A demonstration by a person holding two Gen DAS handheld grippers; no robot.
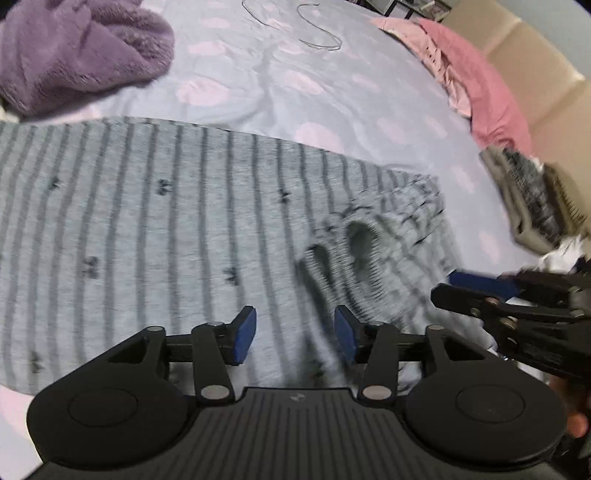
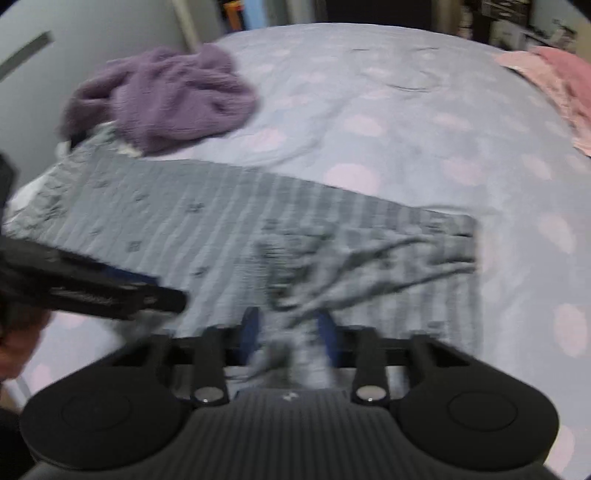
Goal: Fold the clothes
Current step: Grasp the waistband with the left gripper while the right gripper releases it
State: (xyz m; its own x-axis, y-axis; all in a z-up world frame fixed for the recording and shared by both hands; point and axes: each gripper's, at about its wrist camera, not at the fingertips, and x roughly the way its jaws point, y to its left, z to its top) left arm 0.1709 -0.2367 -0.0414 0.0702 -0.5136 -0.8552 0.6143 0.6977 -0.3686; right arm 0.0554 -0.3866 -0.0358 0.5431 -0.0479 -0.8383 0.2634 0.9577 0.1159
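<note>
A grey striped garment (image 1: pixel 166 229) lies spread across the bed, its right end bunched up; it also shows in the right wrist view (image 2: pixel 221 229). My left gripper (image 1: pixel 293 334) is open and empty, hovering over the garment's near edge. My right gripper (image 2: pixel 290 332) has a fold of the grey cloth between its blue pads; the view is blurred, and the pads stand apart around the cloth. The right gripper also shows at the right edge of the left wrist view (image 1: pixel 480 291), and the left gripper at the left of the right wrist view (image 2: pixel 110 291).
A purple fluffy garment (image 2: pixel 166 96) lies at the far left of the lilac spotted bedsheet (image 1: pixel 314 85). Pink clothes (image 1: pixel 480 85) lie at the far right by a beige headboard. A folded pile (image 1: pixel 532 199) sits at the right. A thin cord (image 1: pixel 317 26) lies at the far side.
</note>
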